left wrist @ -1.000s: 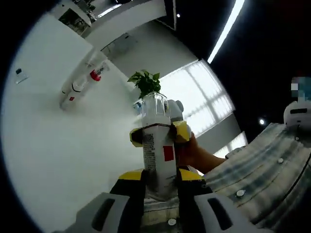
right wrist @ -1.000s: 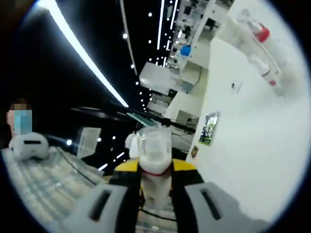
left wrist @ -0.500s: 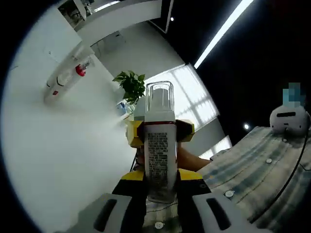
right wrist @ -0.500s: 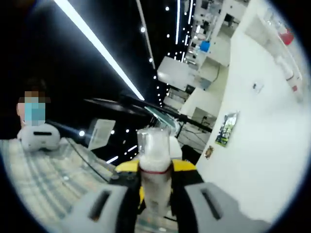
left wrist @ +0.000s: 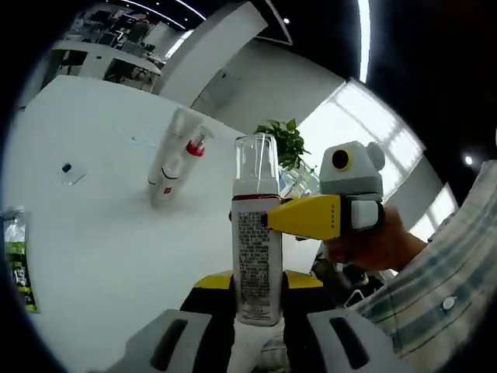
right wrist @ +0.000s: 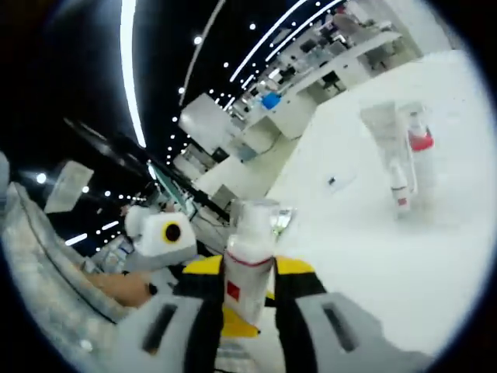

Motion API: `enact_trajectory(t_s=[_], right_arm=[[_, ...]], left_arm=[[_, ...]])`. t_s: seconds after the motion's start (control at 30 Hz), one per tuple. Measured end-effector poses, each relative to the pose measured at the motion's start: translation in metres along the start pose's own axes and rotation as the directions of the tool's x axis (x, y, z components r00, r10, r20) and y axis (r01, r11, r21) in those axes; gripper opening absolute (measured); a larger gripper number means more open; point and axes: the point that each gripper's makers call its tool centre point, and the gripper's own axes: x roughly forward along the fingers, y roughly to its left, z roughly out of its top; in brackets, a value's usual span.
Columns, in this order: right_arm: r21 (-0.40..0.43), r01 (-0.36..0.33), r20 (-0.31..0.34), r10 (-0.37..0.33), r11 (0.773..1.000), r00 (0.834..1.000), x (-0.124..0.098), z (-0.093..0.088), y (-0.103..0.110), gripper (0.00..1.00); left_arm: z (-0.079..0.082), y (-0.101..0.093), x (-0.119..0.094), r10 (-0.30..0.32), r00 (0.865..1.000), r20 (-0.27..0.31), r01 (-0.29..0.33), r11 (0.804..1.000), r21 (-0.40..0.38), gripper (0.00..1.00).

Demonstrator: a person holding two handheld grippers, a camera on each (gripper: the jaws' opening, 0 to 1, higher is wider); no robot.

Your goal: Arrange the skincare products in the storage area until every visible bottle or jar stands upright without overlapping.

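And here is the white bottle [left wrist: 257, 233], lifted clear of the white desk [left wrist: 101, 233] and caught between both tools at once. In the left gripper view the left tool [left wrist: 257, 286] has its yellow-tipped jaws closed tight on the bottle's lower body, the printed label facing the camera and the clear cap [left wrist: 256, 158] pointing up and away. The right tool [left wrist: 320, 215] reaches in from the right, its yellow jaw lying against the bottle just below the red band under the cap, a hand [left wrist: 369, 242] gripping it behind. Over in the right gripper view, the right tool [right wrist: 243, 284] is clamped on the bottle [right wrist: 247, 260] too, which rises between its jaws with a red square on its side, while the left tool [right wrist: 159, 233] sits at the left, close beside. Far across the desk, well apart from the held bottle, two tubes [left wrist: 175, 155] lie on their sides, touching, one with a red cap [left wrist: 194, 148]. A small green packet [left wrist: 17, 260] lies at the near left edge. A potted plant [left wrist: 283, 140] stands behind the bottle. A plaid sleeve [left wrist: 435, 287] fills the right.
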Motion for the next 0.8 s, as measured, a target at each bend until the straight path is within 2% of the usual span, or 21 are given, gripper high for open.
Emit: enact_trajectory(t_s=[0.1, 0.2, 0.27, 0.33, 0.43, 0.53, 0.7, 0.8], right_arm=[[-0.009, 0.060, -0.008, -0.060, 0.998, 0.998, 0.001, -0.002, -0.006, 0.23], [0.028, 0.102, 0.001, -0.102, 0.994, 0.995, 0.001, -0.002, -0.013, 0.22], [0.014, 0.124, 0.009, -0.124, 0.992, 0.992, 0.001, -0.002, -0.016, 0.22], [0.007, 0.146, 0.004, -0.146, 0.989, 0.989, 0.001, -0.004, -0.018, 0.21], [0.028, 0.150, -0.005, -0.150, 0.988, 0.989, 0.003, -0.007, -0.020, 0.21], [0.084, 0.144, -0.020, -0.143, 0.986, 0.990, 0.004, -0.012, -0.022, 0.20], [0.064, 0.122, -0.028, -0.120, 0.991, 0.992, 0.002, -0.010, -0.020, 0.18], [0.050, 0.112, -0.017, -0.112, 0.992, 0.994, 0.002, -0.007, -0.020, 0.18]], left_arm=[[-0.002, 0.006, 0.006, 0.094, 0.996, -0.005, -0.094, 0.994, 0.064, 0.21], [-0.002, 0.010, 0.008, 0.140, 0.990, 0.009, -0.140, 0.988, 0.072, 0.21], [-0.001, 0.013, 0.009, 0.165, 0.986, 0.020, -0.166, 0.983, 0.072, 0.21], [-0.003, 0.017, 0.009, 0.197, 0.980, 0.018, -0.198, 0.974, 0.111, 0.21], [-0.006, 0.023, 0.008, 0.232, 0.973, 0.004, -0.229, 0.960, 0.162, 0.21], [-0.007, 0.028, 0.005, 0.276, 0.961, 0.014, -0.271, 0.934, 0.231, 0.21], [-0.004, 0.030, 0.005, 0.300, 0.953, 0.035, -0.295, 0.905, 0.307, 0.21], [-0.001, 0.030, 0.005, 0.303, 0.952, 0.046, -0.302, 0.901, 0.311, 0.22]])
